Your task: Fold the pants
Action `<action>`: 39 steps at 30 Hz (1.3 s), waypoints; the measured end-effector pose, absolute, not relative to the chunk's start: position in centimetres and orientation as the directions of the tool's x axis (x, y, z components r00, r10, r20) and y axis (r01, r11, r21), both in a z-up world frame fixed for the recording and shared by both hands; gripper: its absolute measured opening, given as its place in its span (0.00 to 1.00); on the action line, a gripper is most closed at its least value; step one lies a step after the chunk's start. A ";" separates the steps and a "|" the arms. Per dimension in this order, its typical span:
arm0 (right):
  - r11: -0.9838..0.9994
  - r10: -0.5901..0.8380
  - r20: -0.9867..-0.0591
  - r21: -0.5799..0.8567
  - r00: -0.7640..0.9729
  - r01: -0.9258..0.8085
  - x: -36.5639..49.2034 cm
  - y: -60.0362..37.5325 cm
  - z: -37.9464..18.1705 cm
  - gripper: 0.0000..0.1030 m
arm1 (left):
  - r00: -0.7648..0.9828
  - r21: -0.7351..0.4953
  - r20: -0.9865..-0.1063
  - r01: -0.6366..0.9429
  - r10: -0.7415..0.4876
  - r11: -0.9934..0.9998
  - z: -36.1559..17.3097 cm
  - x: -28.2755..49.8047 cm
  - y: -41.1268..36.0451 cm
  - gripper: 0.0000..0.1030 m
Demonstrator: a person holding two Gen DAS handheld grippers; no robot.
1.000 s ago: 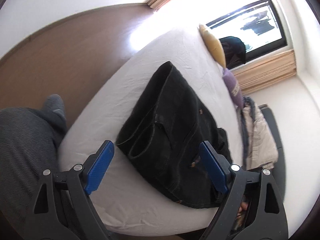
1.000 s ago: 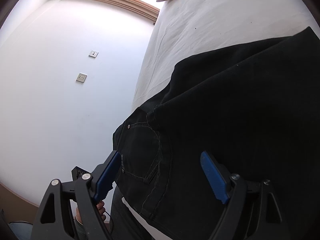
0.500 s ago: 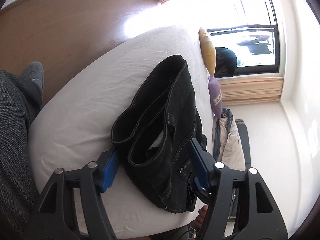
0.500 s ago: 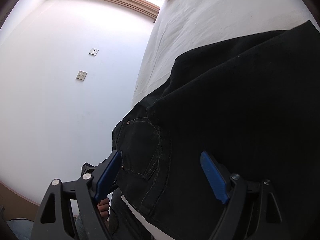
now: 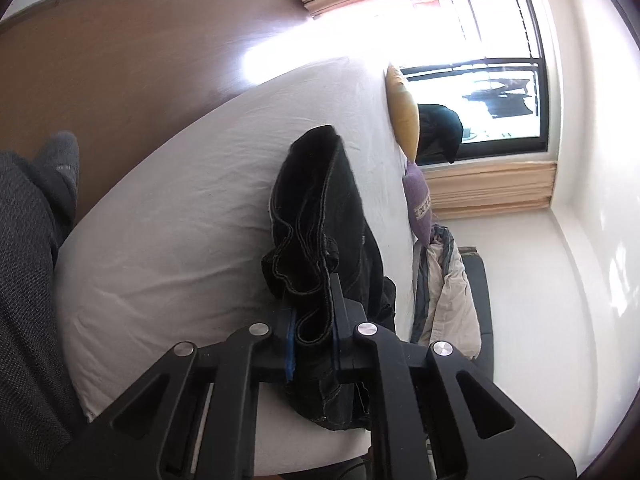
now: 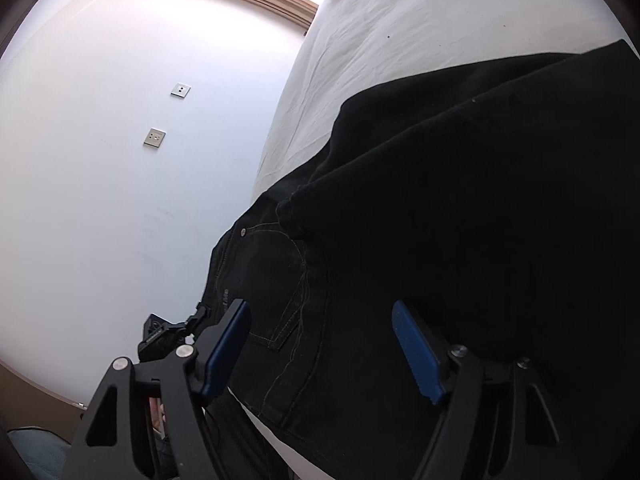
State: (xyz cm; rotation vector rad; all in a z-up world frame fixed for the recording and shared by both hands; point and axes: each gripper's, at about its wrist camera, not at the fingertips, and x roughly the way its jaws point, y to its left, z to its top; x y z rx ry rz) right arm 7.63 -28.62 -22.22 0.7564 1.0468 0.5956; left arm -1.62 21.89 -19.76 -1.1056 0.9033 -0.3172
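Black denim pants (image 5: 320,216) lie folded lengthwise on the white bed (image 5: 192,208). My left gripper (image 5: 314,320) is shut on the bunched leg cuffs at the pants' near end; the cloth wrinkles up between its blue pads. In the right wrist view the waist end of the pants (image 6: 460,220), with a pocket and a rivet, hangs over the bed's edge (image 6: 400,32). My right gripper (image 6: 320,320) straddles this cloth. Its jaws are closing, and the pads stand apart from the fabric on both sides.
A yellow pillow (image 5: 404,112), a purple pillow (image 5: 420,208) and a heap of pale clothes (image 5: 444,292) line the bed's far side by the window. A person's grey-clad leg and sock (image 5: 24,280) stand at the left over the wooden floor (image 5: 120,60). Wall sockets (image 6: 154,137) show.
The left gripper moved forward and down over the leg cuffs and shut on them, bunching the cloth. The right gripper's jaws narrowed slightly; it stayed in place.
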 end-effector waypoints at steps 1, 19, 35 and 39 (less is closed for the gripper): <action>0.613 0.745 -0.543 0.786 0.388 -0.080 7.6 -28.6 -22.3 0.72 | 0.622 -0.865 -0.465 -0.169 -0.630 0.472 -18.6 -1.6 21.5 0.09; 0.403 0.772 -0.340 0.915 0.537 0.001 5.8 -36.5 -21.2 0.76 | 0.393 -0.587 -0.528 0.471 -0.753 0.658 -3.9 -0.9 -8.2 0.09; 0.238 0.676 -0.238 0.966 0.697 0.099 2.4 -49.3 -24.6 0.80 | 0.145 -0.433 -0.759 0.616 -0.635 0.658 -16.0 -1.5 -29.8 0.09; 0.236 0.681 -0.229 0.968 0.696 0.088 3.1 -49.7 -24.6 0.80 | 0.149 -0.379 -0.782 0.657 -0.605 0.652 -17.6 -2.2 -31.4 0.09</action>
